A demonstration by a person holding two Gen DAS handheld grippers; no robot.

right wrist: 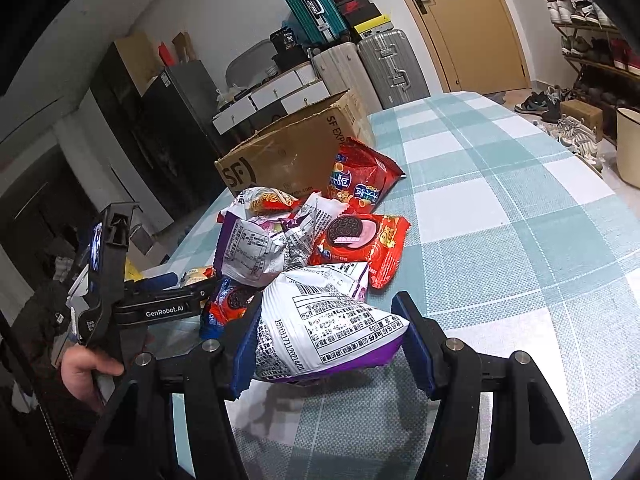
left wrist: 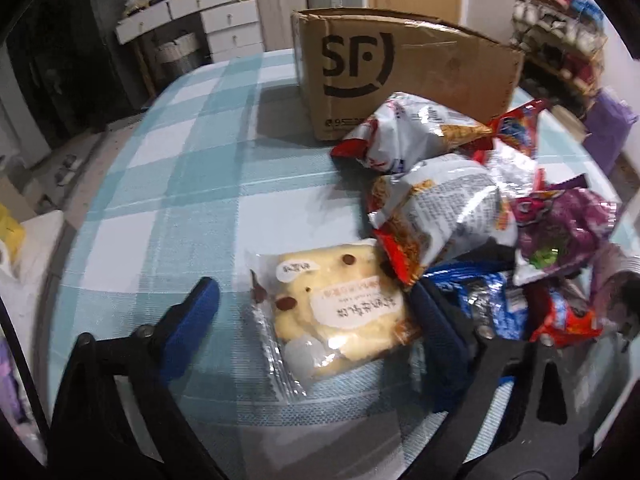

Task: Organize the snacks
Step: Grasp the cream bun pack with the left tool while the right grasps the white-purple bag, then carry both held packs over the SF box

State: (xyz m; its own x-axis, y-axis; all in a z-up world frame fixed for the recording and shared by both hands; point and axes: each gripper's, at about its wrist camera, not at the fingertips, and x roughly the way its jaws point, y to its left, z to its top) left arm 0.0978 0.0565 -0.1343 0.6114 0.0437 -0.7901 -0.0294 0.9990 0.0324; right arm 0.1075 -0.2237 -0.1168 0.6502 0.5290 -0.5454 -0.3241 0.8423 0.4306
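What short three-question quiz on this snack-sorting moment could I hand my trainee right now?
1. True or false: the left gripper is clamped shut on the cake packet.
2. Which packet lies between the right gripper's fingers: A) red Oreo packet, B) white-and-purple snack bag, C) blue Oreo packet?
3. What logo is printed on the cardboard box?

Key: 1 false, its fingers stand open around it; 2 B; 3 SF.
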